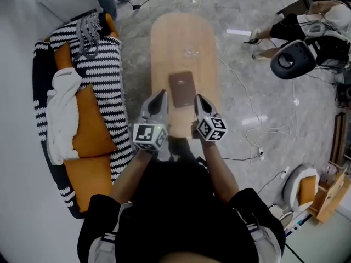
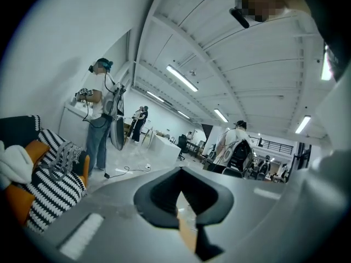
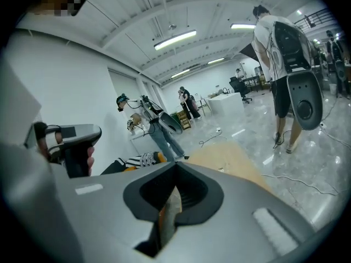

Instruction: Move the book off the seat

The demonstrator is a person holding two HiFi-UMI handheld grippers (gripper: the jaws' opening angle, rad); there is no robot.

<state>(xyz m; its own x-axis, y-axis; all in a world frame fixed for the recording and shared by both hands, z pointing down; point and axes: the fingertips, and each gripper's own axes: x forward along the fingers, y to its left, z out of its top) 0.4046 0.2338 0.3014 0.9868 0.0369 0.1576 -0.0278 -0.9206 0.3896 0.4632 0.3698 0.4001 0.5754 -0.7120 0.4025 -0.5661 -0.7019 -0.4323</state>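
Note:
A brown book (image 1: pixel 182 89) lies flat on the oval wooden table (image 1: pixel 184 37), near its middle. Nothing lies on the striped sofa seat (image 1: pixel 104 75) except cushions and a cloth. My left gripper (image 1: pixel 160 98) and right gripper (image 1: pixel 199 100) are held side by side above the table's near end, one on each side of the book's near edge and raised clear of it. In the left gripper view the left gripper (image 2: pixel 184 218) has its jaws together with nothing between them. The right gripper (image 3: pixel 167 212) is likewise shut and empty, and the table (image 3: pixel 230 158) shows beyond it.
The sofa on the left carries orange cushions (image 1: pixel 90 130) and a white cloth (image 1: pixel 60 114). A black round chair (image 1: pixel 293 59) and a standing person (image 1: pixel 274 29) are at the far right. Cables run over the marble floor (image 1: pixel 247 97). Other people stand farther back in the room.

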